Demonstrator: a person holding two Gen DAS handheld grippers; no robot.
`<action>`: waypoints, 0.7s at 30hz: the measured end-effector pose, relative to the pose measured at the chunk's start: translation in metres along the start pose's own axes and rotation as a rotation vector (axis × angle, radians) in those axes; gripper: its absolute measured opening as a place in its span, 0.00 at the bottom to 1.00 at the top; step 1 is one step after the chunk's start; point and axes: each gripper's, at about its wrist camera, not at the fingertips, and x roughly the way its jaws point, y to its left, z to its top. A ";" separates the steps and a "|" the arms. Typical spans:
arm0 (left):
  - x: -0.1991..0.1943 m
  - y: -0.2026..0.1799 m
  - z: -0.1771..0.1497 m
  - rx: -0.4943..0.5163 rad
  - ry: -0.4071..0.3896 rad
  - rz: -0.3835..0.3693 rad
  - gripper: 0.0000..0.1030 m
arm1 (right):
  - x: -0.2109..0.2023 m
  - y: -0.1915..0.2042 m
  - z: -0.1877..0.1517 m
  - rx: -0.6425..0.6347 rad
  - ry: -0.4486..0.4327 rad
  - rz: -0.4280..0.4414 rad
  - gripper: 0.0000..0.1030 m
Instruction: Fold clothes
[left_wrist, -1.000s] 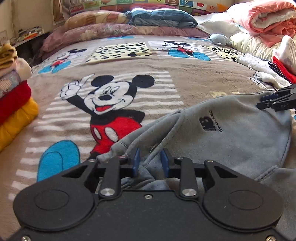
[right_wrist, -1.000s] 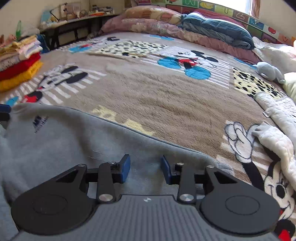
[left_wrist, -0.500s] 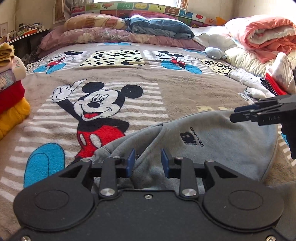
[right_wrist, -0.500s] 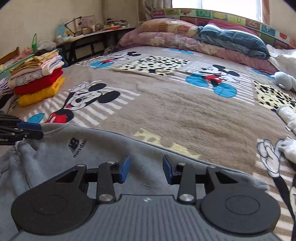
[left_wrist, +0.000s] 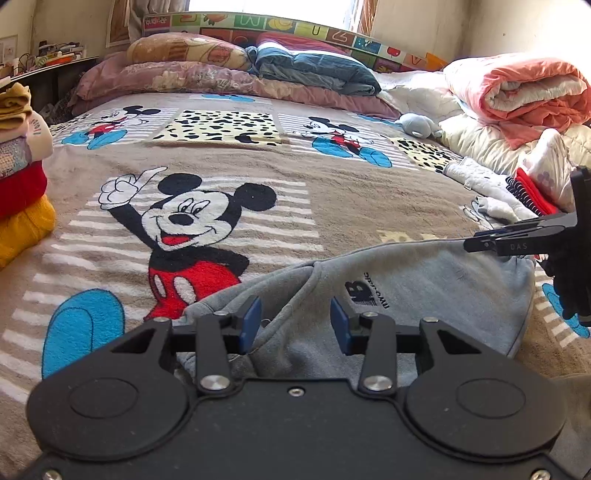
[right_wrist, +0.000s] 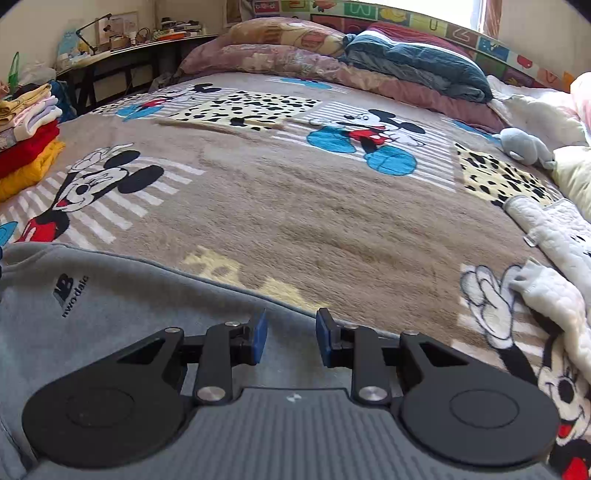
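Observation:
A grey sweatshirt (left_wrist: 436, 284) with a dark chest logo lies on the Mickey Mouse blanket (left_wrist: 332, 199); it also shows in the right wrist view (right_wrist: 122, 306). My left gripper (left_wrist: 294, 325) is open, its blue pads on either side of a raised fold of the grey cloth. My right gripper (right_wrist: 288, 336) is open just above the sweatshirt's far edge. The right gripper also shows side-on in the left wrist view (left_wrist: 517, 242), at the sweatshirt's right corner.
A stack of folded clothes (left_wrist: 18, 184) stands at the left edge of the bed, also seen in the right wrist view (right_wrist: 29, 147). Pillows (left_wrist: 229, 70) line the headboard. Unfolded white garments (right_wrist: 554, 258), a rolled pink quilt (left_wrist: 517, 92) and a grey plush toy (right_wrist: 524, 147) lie on the right.
Both grippers have risen and tilted up, showing more of the bed. The left gripper's pads have spread wider around the fold. The right gripper stays open.

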 end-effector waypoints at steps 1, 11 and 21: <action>-0.001 0.000 0.000 0.001 0.000 -0.003 0.39 | -0.006 -0.008 -0.003 0.021 -0.002 -0.005 0.29; -0.019 -0.061 -0.012 0.120 -0.021 -0.143 0.37 | -0.122 -0.007 -0.069 0.140 -0.156 0.103 0.41; -0.031 -0.152 -0.080 0.358 0.038 -0.190 0.37 | -0.222 0.048 -0.183 0.149 -0.311 0.072 0.42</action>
